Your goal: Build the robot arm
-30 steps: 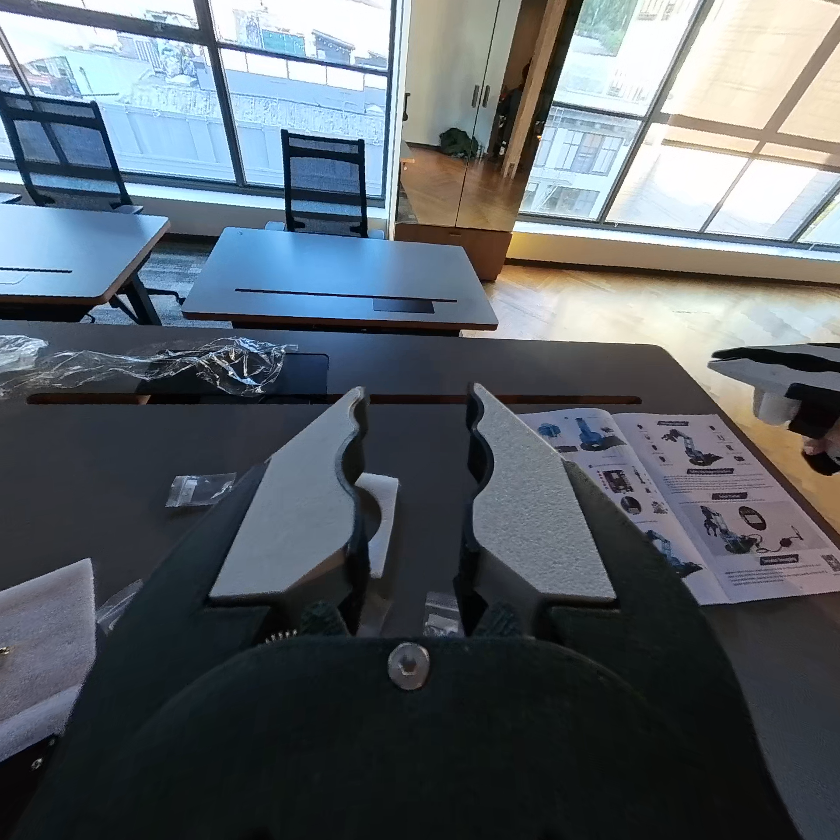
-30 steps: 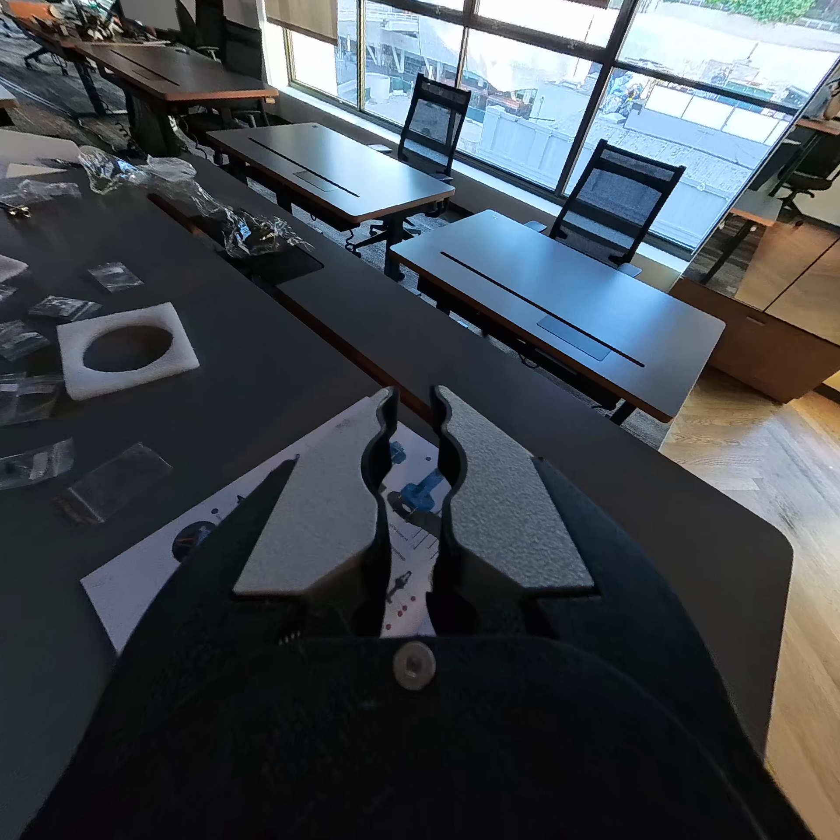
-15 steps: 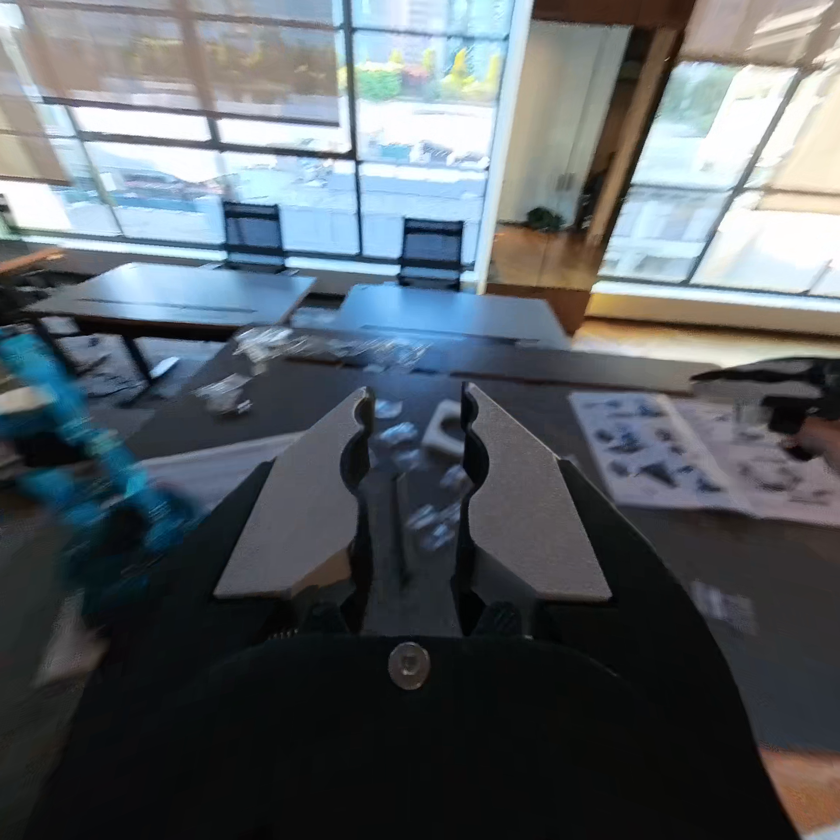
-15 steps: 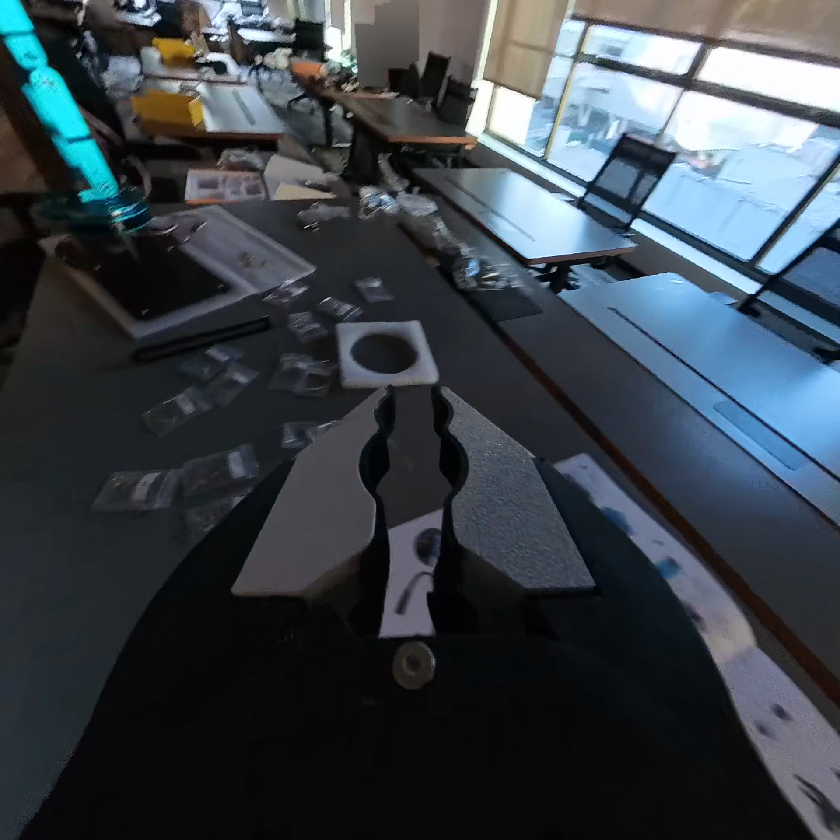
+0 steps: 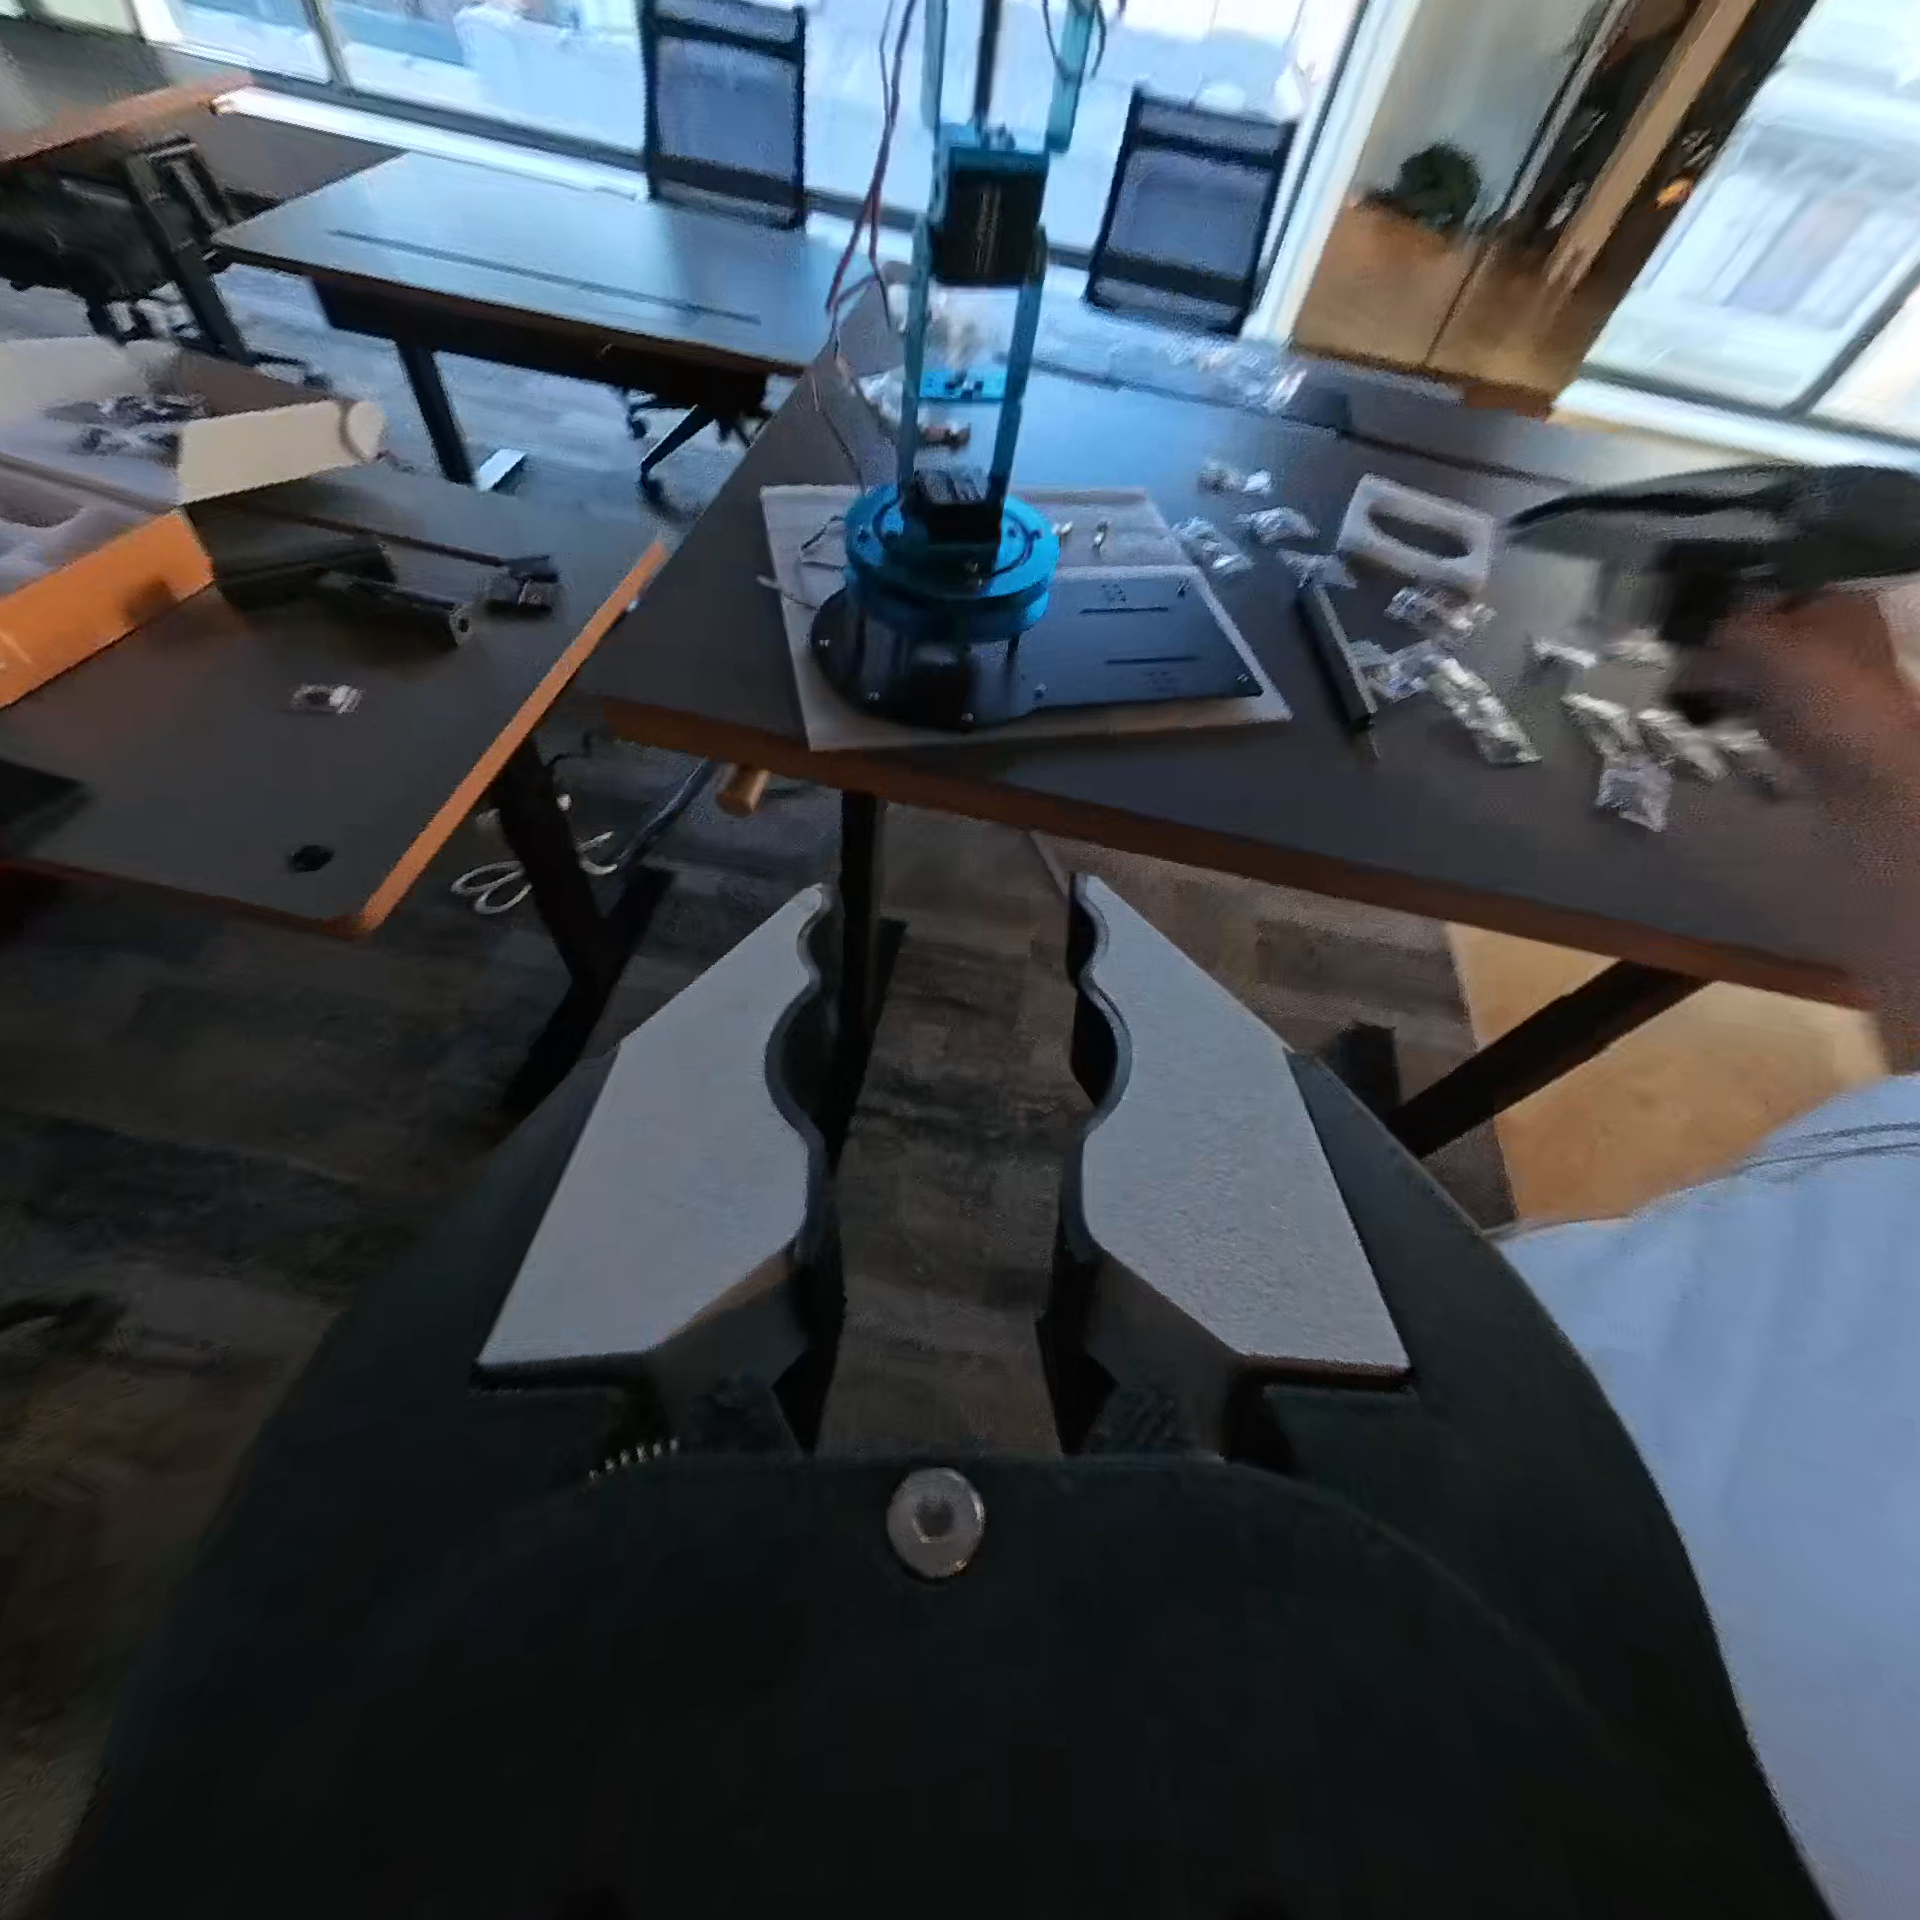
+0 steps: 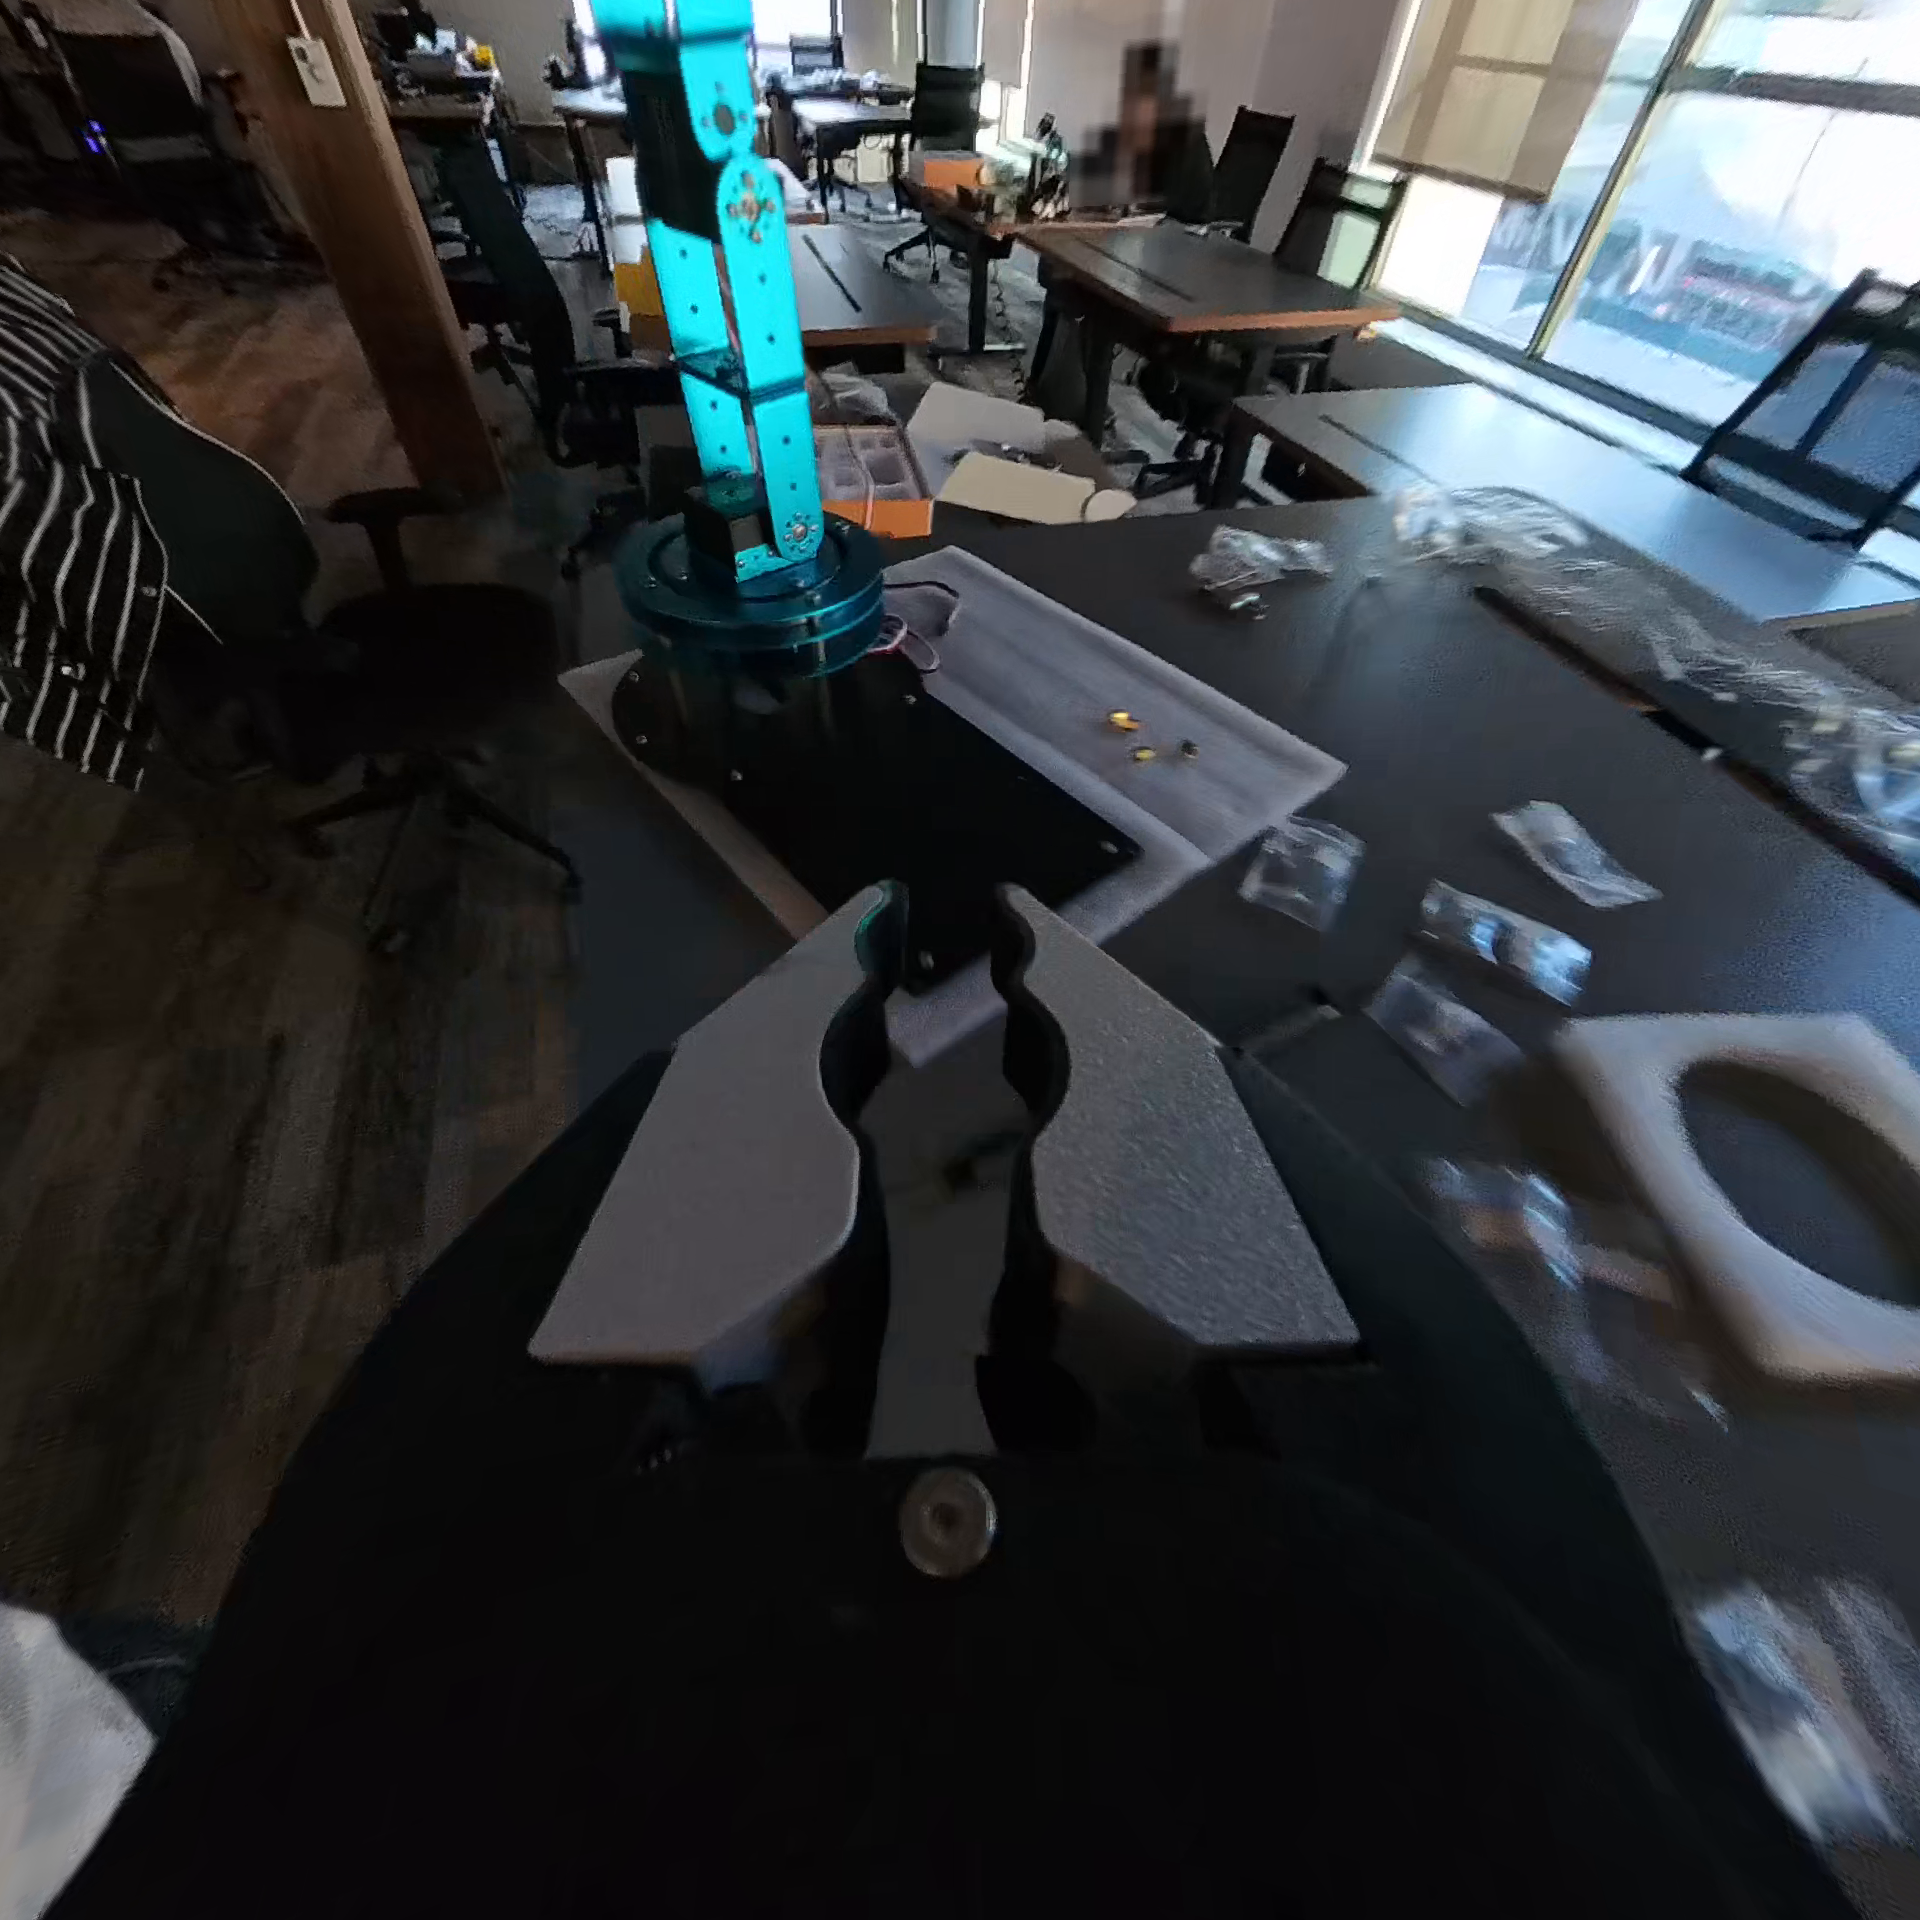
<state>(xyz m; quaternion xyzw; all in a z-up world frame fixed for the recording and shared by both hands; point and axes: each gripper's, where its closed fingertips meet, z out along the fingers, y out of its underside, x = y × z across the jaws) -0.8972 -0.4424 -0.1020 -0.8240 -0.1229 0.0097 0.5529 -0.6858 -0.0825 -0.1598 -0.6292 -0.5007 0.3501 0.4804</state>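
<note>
Landmark: blue metal robot arm kit (image 5: 951, 540) on black base plate, dark table (image 5: 1299, 800).
Left gripper (image 5: 948, 925): jaws spread, empty; now pulled back off the table edge, over floor.
Right gripper (image 6: 943, 914): narrow gap, empty; now swung toward the arm, over white foam sheet (image 6: 1081, 675).
Surroundings: clear parts bags (image 6: 1299, 868), right of arm.
</note>
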